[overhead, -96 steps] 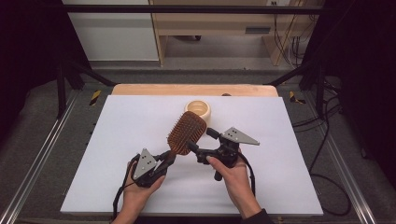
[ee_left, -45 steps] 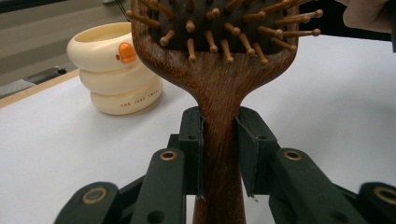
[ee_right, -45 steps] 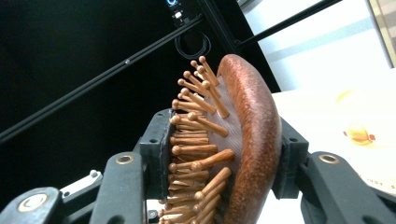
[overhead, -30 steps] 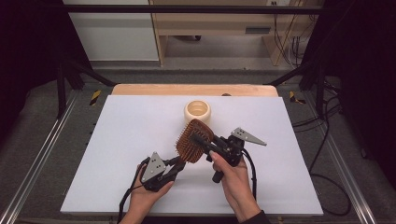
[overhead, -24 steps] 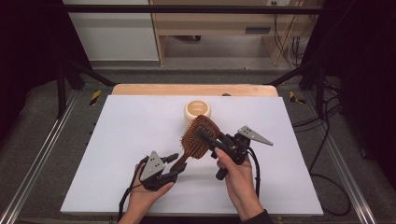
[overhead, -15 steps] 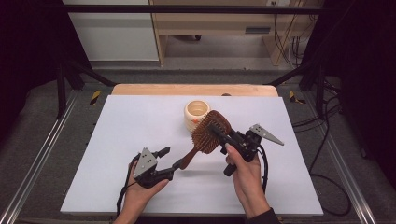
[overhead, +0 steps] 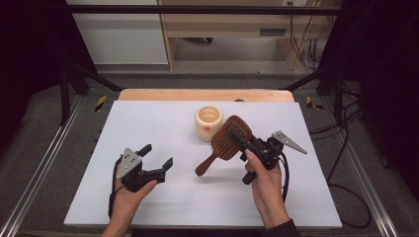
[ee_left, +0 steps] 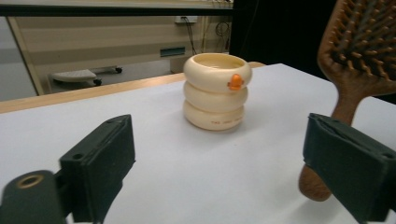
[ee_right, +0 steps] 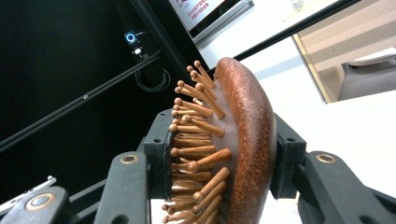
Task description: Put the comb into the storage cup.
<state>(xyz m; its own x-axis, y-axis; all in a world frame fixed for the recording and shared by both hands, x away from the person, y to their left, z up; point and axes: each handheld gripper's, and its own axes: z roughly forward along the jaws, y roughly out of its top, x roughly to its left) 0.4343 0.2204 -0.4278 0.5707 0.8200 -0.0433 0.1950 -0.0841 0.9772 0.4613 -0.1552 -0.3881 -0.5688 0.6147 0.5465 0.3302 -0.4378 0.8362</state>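
Observation:
A brown wooden hairbrush [overhead: 222,143] hangs above the white table, its handle slanting down and to the left. My right gripper [overhead: 240,138] is shut on the brush head, one pad on the bristles and one on the rounded back [ee_right: 247,135]. My left gripper [overhead: 157,156] sits low at the left, apart from the handle; its jaws have just been opening and nothing is between them. In the left gripper view the brush [ee_left: 364,51] is at the right, its handle end beside the right jaw. A cream ringed cup [overhead: 209,123] with an orange dot stands just behind the brush.
The white table top [overhead: 148,123] ends in a wooden strip [overhead: 197,95] at the far side. Black frame rails run along both sides. The cup [ee_left: 215,91] stands straight ahead of the left gripper [ee_left: 224,168].
The left gripper let go of the brush handle, opened wide and drew back to the left. The right gripper carried the brush to the right, nearer the cup.

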